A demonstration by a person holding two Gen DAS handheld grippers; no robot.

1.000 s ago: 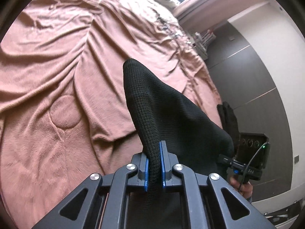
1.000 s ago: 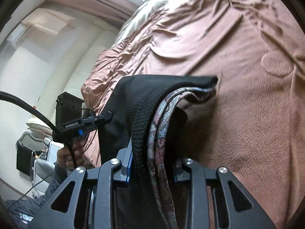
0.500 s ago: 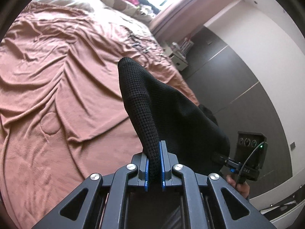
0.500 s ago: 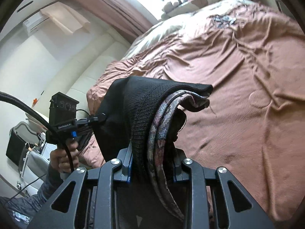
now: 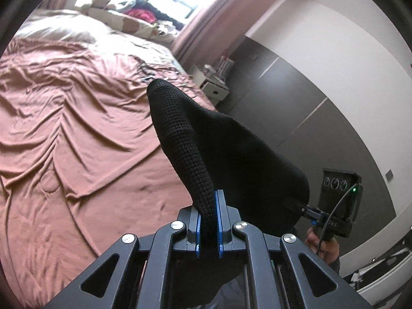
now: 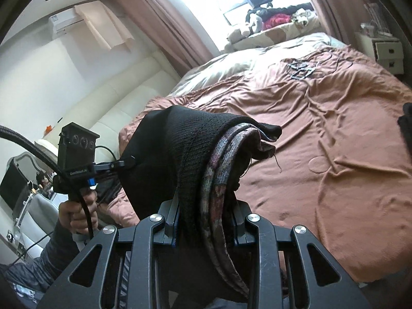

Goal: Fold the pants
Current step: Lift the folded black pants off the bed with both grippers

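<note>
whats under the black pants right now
The black pants hang in the air, clamped in the left gripper and right gripper. Below lies the wrinkled pink bedspread; the patch directly beneath is hidden by the fabric.

Bed: a wide bed (image 6: pixel 334 134) lay under a rumpled rust-pink cover.
Window: daylight glared between pink curtains (image 6: pixel 164 28); stuffed toys (image 5: pixel 128 7) lined the sill.
Walls: white, with grey panels (image 5: pixel 322 118).
Furniture: a white nightstand (image 5: pixel 215 88); a cream padded headboard (image 6: pixel 128 95).
</note>
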